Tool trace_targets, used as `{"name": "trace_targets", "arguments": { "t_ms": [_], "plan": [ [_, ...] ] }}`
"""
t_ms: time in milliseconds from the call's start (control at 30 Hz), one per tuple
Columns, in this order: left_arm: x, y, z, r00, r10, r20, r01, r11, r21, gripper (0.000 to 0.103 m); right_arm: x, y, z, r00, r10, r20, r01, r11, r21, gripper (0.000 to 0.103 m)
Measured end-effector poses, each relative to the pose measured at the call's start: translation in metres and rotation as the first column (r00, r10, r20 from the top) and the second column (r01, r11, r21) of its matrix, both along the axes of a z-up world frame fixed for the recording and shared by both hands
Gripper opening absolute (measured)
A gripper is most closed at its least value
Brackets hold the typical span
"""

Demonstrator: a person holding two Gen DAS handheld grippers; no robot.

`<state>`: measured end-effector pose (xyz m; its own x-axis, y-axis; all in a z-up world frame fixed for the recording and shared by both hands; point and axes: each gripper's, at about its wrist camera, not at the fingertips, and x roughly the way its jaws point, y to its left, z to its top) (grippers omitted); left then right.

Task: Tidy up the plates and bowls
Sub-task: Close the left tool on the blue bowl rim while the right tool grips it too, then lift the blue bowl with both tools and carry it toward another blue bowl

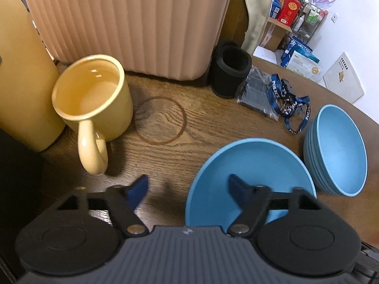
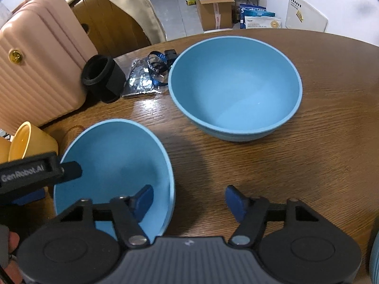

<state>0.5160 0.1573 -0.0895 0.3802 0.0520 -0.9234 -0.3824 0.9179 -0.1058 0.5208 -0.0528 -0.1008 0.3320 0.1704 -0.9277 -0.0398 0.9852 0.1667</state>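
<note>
A light blue bowl [image 1: 251,172] sits on the wooden table [image 1: 165,161]; my left gripper [image 1: 188,189] is open, its jaws straddling the bowl's left rim, one inside and one outside. In the right wrist view the same bowl [image 2: 118,161] lies at lower left and my right gripper [image 2: 189,201] is open astride its right rim. The left gripper's finger [image 2: 68,169] shows over the bowl's left edge. A stack of light blue bowls [image 1: 338,151] stands to the right; it also shows in the right wrist view [image 2: 236,87].
A yellow mug [image 1: 92,104] and a yellow container [image 1: 21,71] stand at the left. A pink suitcase [image 1: 132,23] stands behind, with a black cup sleeve [image 1: 231,71], a dark packet [image 1: 258,92] and a blue lanyard [image 1: 291,108]. The table edge [image 2: 308,34] curves at the far right.
</note>
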Motion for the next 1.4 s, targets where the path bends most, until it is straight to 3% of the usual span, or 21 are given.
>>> {"name": "trace_targets", "arguments": {
  "t_ms": [100,500,700,1400],
  "plan": [
    [0.000,0.000,-0.004,1.000,-0.003,-0.003,0.002,1.000,-0.008,0.054,0.000,0.000,-0.003,1.000,0.001,-0.005,-0.001,1.000,0.015,0.044],
    [0.002,-0.003,-0.018,1.000,-0.016,0.003,0.016,0.999,-0.050,0.021,0.001,0.003,-0.013,1.000,0.002,-0.028,0.000,0.997,0.076,0.014],
    [0.002,-0.007,-0.020,1.000,-0.021,0.008,0.021,0.999,-0.037,0.015,-0.001,0.002,-0.013,1.000,-0.006,-0.022,0.008,0.995,0.095,0.009],
    [-0.012,-0.019,-0.005,0.998,-0.051,0.032,0.050,0.999,0.007,0.014,-0.018,-0.005,-0.002,0.999,-0.036,0.008,0.035,0.996,0.078,0.007]
  ]
}}
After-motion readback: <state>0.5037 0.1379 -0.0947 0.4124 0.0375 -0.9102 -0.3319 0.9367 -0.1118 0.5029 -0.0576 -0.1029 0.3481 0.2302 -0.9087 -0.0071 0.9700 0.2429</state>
